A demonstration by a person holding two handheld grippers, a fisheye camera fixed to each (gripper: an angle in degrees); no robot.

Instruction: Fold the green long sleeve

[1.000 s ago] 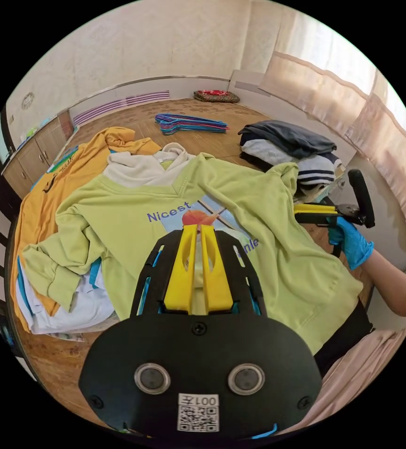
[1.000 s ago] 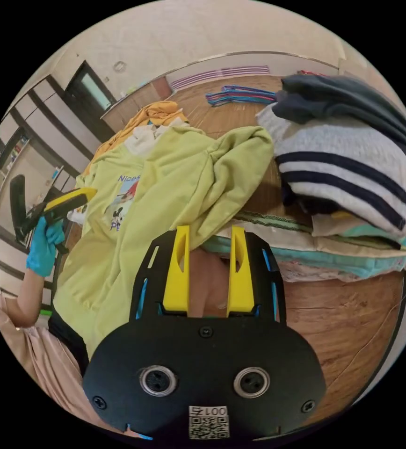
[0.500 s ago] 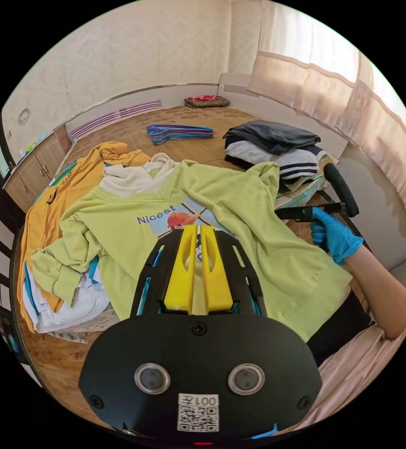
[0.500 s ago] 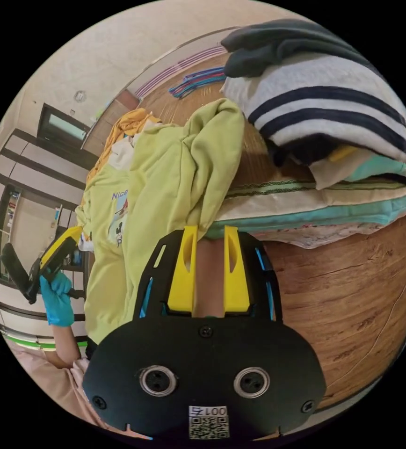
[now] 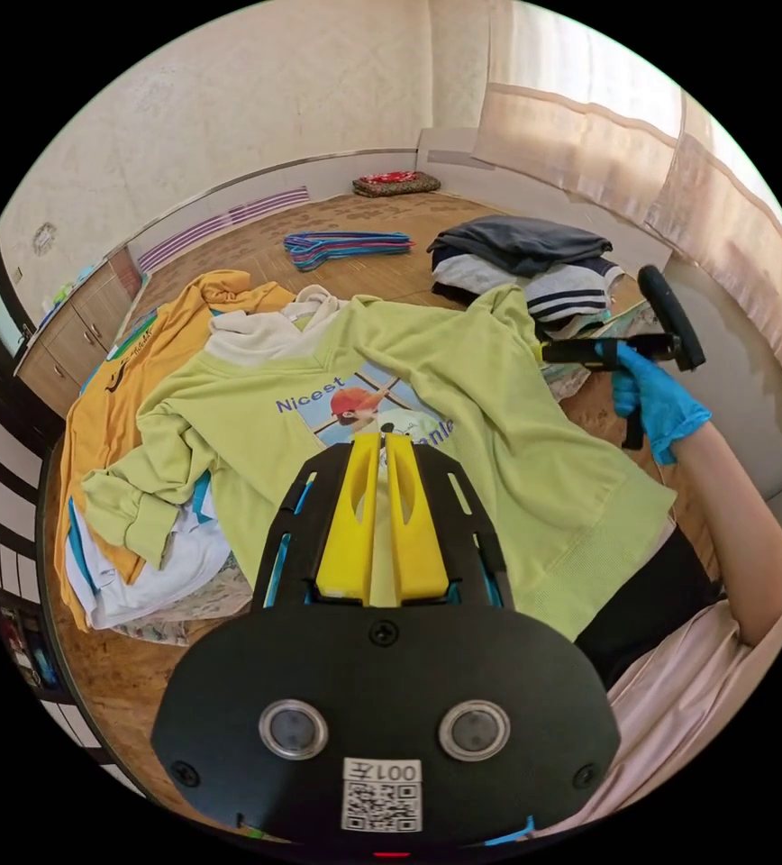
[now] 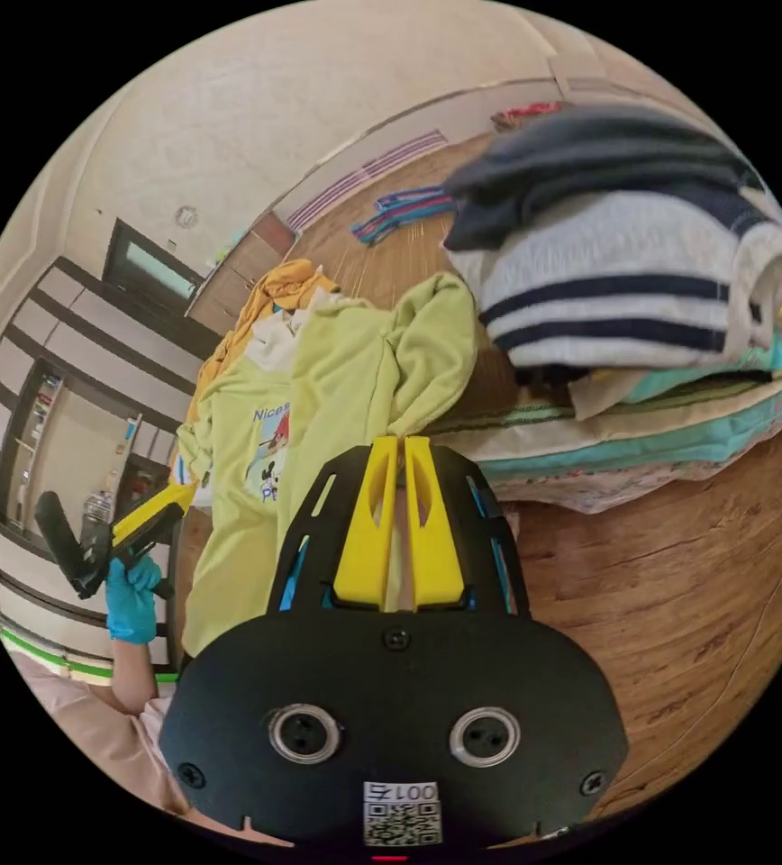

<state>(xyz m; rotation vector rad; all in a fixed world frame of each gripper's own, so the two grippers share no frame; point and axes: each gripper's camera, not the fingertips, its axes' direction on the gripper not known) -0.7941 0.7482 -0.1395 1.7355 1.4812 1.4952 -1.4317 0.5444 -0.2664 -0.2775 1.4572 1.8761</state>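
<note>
1 green top (image 5: 463, 423) lies print-up across a heap of clothes on the wooden floor (image 5: 139, 667), its hem toward the person. 1 sleeve (image 5: 152, 491) is bunched on the orange top (image 5: 116, 360) and white clothes; the other sleeve (image 6: 427, 347) is humped beside the folded stack (image 6: 625, 270).

The left gripper (image 5: 382, 446) hovers over the print with its jaws nearly together; whether they pinch any cloth cannot be told. The right gripper (image 6: 398, 450) has its jaws almost closed at the humped sleeve's lower edge, seemingly nipping it, though the hold itself is hidden.

If that nip is shallow, the sleeve may slip free when drawn out. A pull could also drag the top askew on the loose clothes beneath.

The left gripper view shows the whole top, the hangers (image 5: 346, 248) and the gloved hand (image 5: 652, 405). The right gripper view shows the mats (image 6: 643, 441) under the stack.
</note>
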